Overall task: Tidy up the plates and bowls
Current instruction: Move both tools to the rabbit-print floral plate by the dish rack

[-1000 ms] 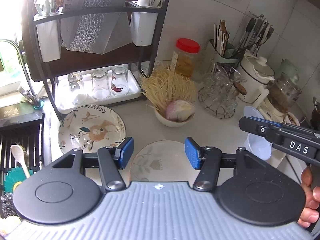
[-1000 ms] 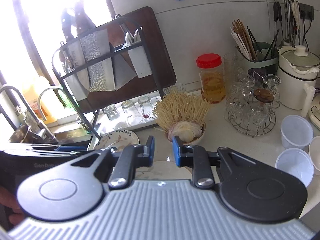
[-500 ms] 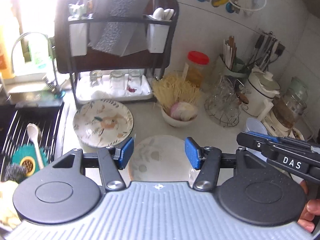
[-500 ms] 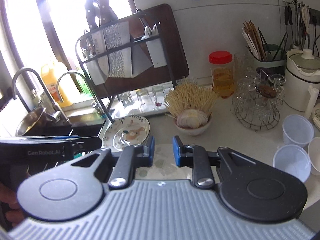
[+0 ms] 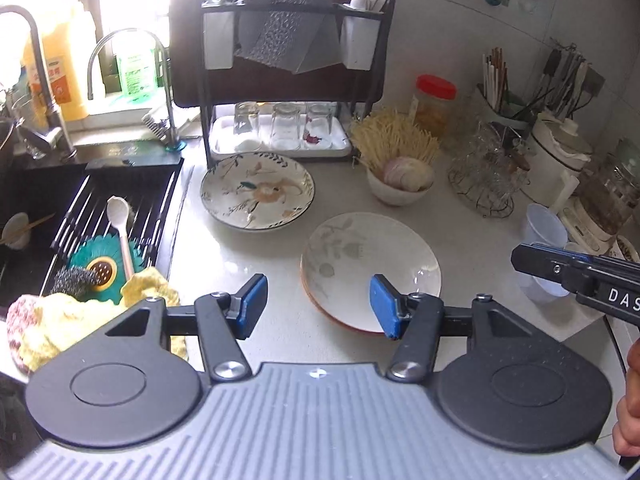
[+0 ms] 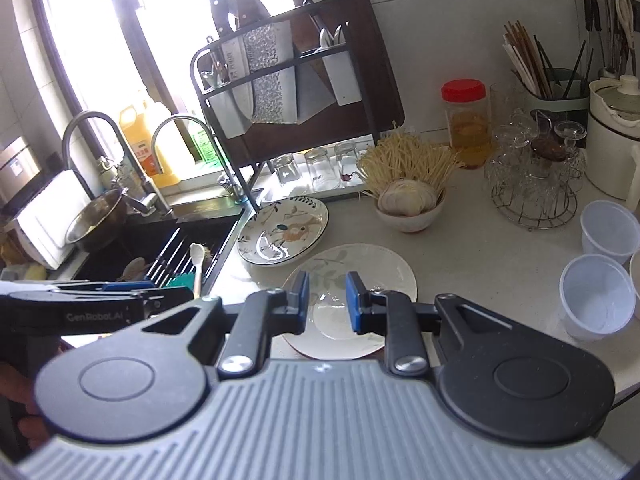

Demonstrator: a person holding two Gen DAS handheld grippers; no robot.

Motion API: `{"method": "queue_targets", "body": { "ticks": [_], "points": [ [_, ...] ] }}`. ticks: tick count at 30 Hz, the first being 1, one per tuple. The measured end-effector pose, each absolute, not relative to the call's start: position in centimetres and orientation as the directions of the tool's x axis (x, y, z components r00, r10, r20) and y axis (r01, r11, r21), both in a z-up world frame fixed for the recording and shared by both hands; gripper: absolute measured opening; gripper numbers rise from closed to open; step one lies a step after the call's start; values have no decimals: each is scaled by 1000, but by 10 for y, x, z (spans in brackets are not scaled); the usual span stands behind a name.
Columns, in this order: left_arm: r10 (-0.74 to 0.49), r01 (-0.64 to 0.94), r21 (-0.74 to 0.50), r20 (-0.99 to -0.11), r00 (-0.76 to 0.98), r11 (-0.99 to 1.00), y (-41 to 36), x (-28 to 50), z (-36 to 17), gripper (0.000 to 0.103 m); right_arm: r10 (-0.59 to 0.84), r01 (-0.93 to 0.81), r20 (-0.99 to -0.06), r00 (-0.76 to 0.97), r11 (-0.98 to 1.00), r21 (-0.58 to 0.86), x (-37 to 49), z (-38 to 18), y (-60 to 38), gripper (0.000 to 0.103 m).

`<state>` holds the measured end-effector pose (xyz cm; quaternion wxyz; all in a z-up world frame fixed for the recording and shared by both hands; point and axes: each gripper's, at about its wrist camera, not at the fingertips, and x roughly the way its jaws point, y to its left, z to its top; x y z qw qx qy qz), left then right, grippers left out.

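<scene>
A pale leaf-patterned plate point(image 5: 372, 264) lies on the white counter, seemingly stacked on an orange-rimmed one. Behind it to the left sits a floral plate point(image 5: 258, 192) with a dark rim. A white bowl point(image 5: 400, 190) with noodles and a round bulb stands behind to the right. My left gripper point(image 5: 319, 306) hovers open over the near-left edge of the pale plate, holding nothing. My right gripper point(image 6: 328, 302) hangs above the pale plate point(image 6: 360, 264) with a narrow gap and nothing between its pads. The floral plate point(image 6: 284, 232) and the bowl point(image 6: 408, 212) lie beyond it.
A black dish rack point(image 5: 280, 80) with upturned glasses stands at the back. The sink point(image 5: 80, 208) on the left holds a drain rack, a spoon, scrubbers and cloths. Plastic cups point(image 6: 596, 296), a wire stand of glasses point(image 6: 532, 184), a red-lidded jar point(image 6: 466, 120) and utensil holders crowd the right.
Both grippers have drawn back and to the left, bringing the sink into view. The pale plate now sits under the left gripper's right finger. Neither gripper's jaw gap has changed.
</scene>
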<state>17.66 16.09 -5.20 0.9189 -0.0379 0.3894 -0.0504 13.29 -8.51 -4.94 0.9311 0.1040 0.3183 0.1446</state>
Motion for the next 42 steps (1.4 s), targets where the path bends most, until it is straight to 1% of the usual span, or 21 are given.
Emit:
{"method": "queue_targets", "body": {
  "ticks": [5, 14, 24, 28, 29, 30, 32, 37, 42],
  "points": [
    [-110, 14, -138, -725, 680, 990, 166, 172, -64, 62, 352, -217, -553, 755, 931, 295, 128, -54, -86, 24],
    [-76, -24, -122, -747, 660, 992, 174, 189, -75, 62, 351, -190, -568, 744, 927, 324, 142, -71, -92, 24],
    [-109, -17, -154, -764, 636, 988, 193, 227, -88, 62, 369, -179, -585, 722, 917, 357, 169, -83, -80, 24],
    [-109, -33, -166, -773, 625, 986, 212, 245, -96, 62, 403, -177, -567, 718, 894, 411, 184, -84, -72, 24],
    [-106, -40, -167, -776, 622, 985, 218, 249, -98, 62, 405, -170, -567, 718, 891, 421, 189, -85, -70, 28],
    [-112, -44, -177, -776, 621, 983, 224, 252, -99, 62, 406, -162, -566, 717, 887, 432, 194, -87, -68, 41],
    [-148, -29, -210, -772, 618, 977, 236, 261, -103, 62, 412, -151, -560, 719, 879, 452, 202, -90, -64, 52],
    [-210, -3, -261, -784, 585, 965, 258, 292, -117, 64, 414, -122, -578, 703, 871, 475, 222, -101, -50, 52],
    [-240, -6, -297, -784, 572, 955, 279, 325, -133, 64, 404, -77, -602, 689, 867, 493, 249, -112, -36, 52]
  ]
}}
